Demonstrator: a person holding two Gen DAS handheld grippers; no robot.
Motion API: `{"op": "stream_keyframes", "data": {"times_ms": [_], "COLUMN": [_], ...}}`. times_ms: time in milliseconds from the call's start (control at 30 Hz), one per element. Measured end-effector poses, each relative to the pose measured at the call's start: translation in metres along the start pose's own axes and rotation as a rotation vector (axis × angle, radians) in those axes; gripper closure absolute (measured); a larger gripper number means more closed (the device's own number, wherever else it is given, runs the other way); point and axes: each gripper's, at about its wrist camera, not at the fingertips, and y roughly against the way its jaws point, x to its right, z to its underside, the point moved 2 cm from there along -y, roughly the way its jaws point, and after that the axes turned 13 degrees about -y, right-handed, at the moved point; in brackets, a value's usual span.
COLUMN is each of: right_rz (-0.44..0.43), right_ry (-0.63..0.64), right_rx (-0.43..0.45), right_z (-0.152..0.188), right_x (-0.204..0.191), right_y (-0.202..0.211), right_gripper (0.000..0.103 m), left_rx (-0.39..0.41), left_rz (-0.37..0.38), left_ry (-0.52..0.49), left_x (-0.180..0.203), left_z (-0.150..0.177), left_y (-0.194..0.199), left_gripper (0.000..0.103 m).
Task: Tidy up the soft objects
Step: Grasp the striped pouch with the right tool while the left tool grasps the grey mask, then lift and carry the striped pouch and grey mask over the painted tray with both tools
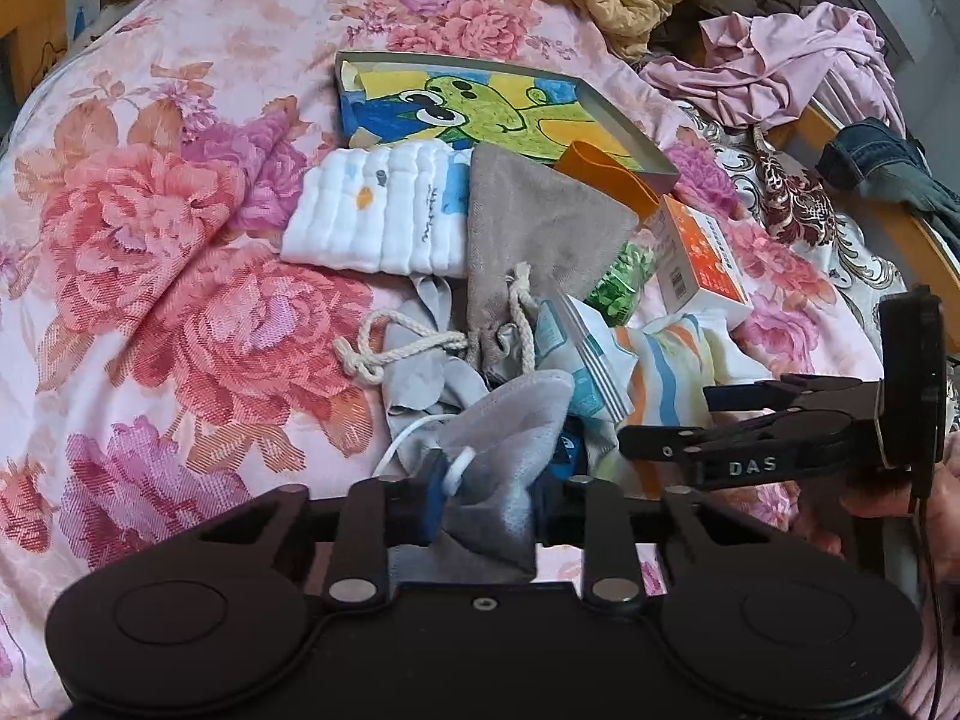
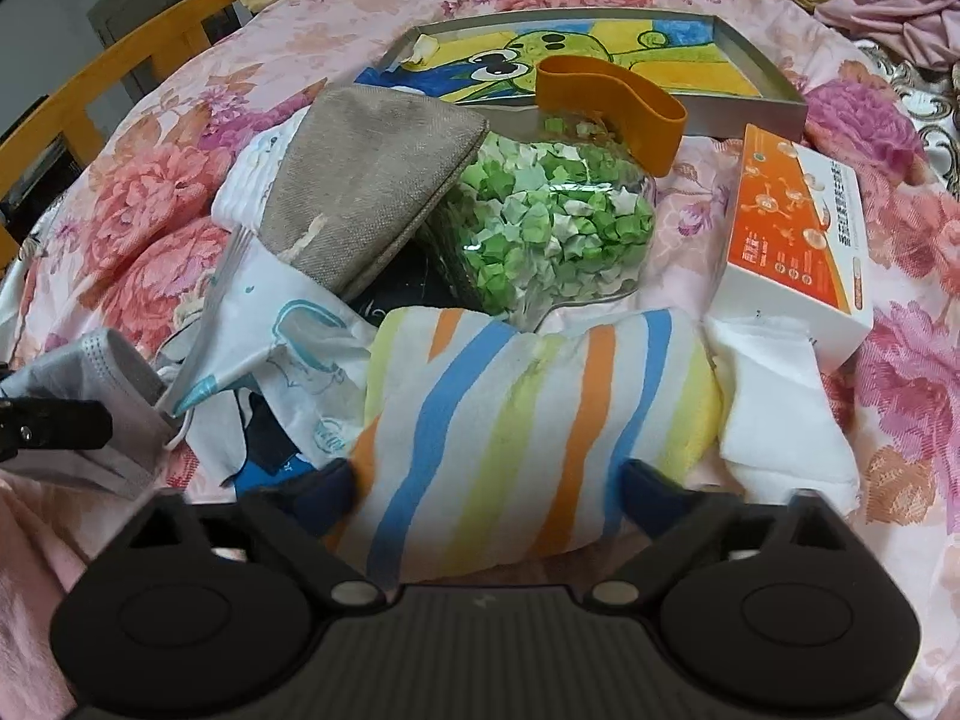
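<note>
A grey face mask [image 1: 510, 420] with a white ear loop sits pinched between the blue pads of my left gripper [image 1: 495, 510], at the near edge of a heap on the floral bedspread [image 1: 150, 270]. The right wrist view shows the mask [image 2: 90, 384] at far left. My right gripper [image 2: 489, 486] straddles a folded striped towel [image 2: 510, 396]; both pads press its sides, and the towel narrows between them. Also in the heap are a beige drawstring pouch [image 1: 540, 228], a white quilted cloth [image 1: 372, 216], a white folded cloth [image 2: 780, 414] and a printed mask packet [image 2: 288, 330].
A clear jar of green paper stars [image 2: 552, 228], an orange-and-white box [image 2: 792, 240], an orange band [image 2: 612, 102] and a framed frog picture [image 1: 480, 102] lie behind the heap. Crumpled clothes [image 1: 780, 66] are piled at back right. A wooden bed rail [image 2: 90, 90] runs along the left.
</note>
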Motion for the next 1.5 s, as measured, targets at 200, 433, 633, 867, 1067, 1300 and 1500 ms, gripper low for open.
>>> {"op": "stream_keyframes", "data": {"times_ms": [200, 433, 633, 867, 1067, 1300, 1500], "right_rz": [-0.002, -0.036, -0.098, -0.147, -0.164, -0.168, -0.182], "right_ry": [-0.045, -0.076, -0.122, -0.131, -0.105, -0.067, -0.045], "right_rx": [0.029, 0.046, 0.118, 0.184, 0.218, 0.301, 0.409], "right_z": [0.003, 0.006, 0.002, -0.010, -0.029, -0.067, -0.117], "right_x": [0.005, 0.010, 0.013, 0.002, -0.013, -0.025, -0.035], "right_y": [0.013, 0.025, 0.056, 0.095, 0.124, 0.156, 0.149], "right_gripper": [0.061, 0.085, 0.086, 0.087, 0.087, 0.087, 0.087], "left_rx": [0.035, 0.137, 0.255, 0.385, 0.481, 0.550, 0.588], "left_rz": [0.005, 0.062, 0.120, 0.150, 0.142, 0.133, 0.093], "left_ry": [0.015, 0.083, 0.124, 0.122, 0.165, 0.227, 0.237], "left_x": [-0.002, -0.005, -0.004, 0.003, -0.003, -0.018, -0.031], "left_z": [0.003, 0.007, 0.008, -0.007, -0.030, -0.071, -0.116], "left_y": [0.007, 0.026, 0.046, 0.067, 0.079, 0.083, 0.063], "left_gripper": [0.090, 0.092, 0.092, 0.092, 0.092, 0.091, 0.090]}}
